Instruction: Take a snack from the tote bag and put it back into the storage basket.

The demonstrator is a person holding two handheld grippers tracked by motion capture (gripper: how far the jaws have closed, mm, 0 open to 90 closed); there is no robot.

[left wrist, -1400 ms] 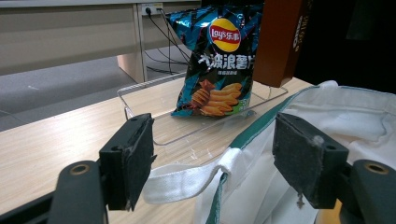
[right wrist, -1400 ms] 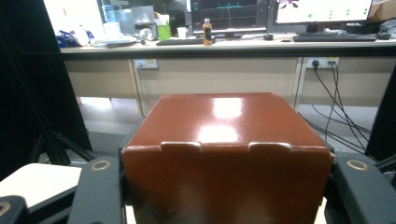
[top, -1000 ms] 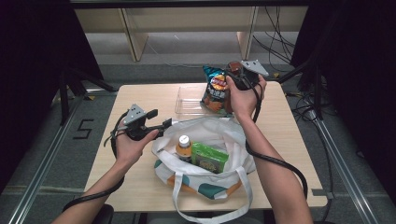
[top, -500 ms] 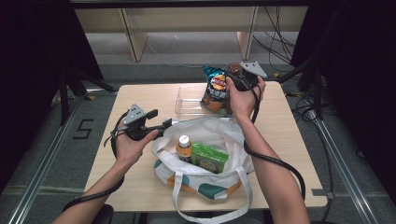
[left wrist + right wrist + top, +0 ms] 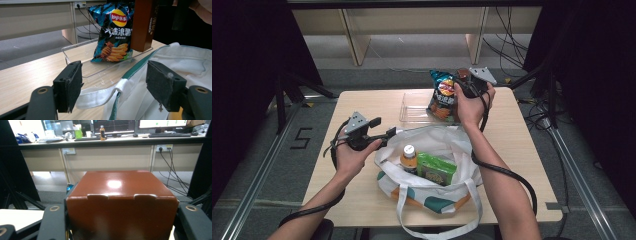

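A white tote bag (image 5: 447, 140) with teal and orange patches lies open on the wooden table (image 5: 362, 102). Inside it are an orange-capped bottle (image 5: 408, 155) and a green packet (image 5: 436, 169). My left gripper (image 5: 382, 128) is at the bag's left rim. Its jaws are open, with the white strap (image 5: 97, 96) lying loose between the pads (image 5: 71, 83). My right gripper (image 5: 462, 82) is shut on a brown box (image 5: 122, 202) and holds it over the clear tray (image 5: 414, 109). The brown box (image 5: 143, 25) stands beside a blue chips bag (image 5: 442, 97), which sits upright in the tray.
The clear tray (image 5: 75, 47) lies at the far middle of the table, just beyond the tote. Cables (image 5: 507, 175) trail from both grippers along the forearms. Desks and shelving stand beyond the table's far edge, and black stands flank it.
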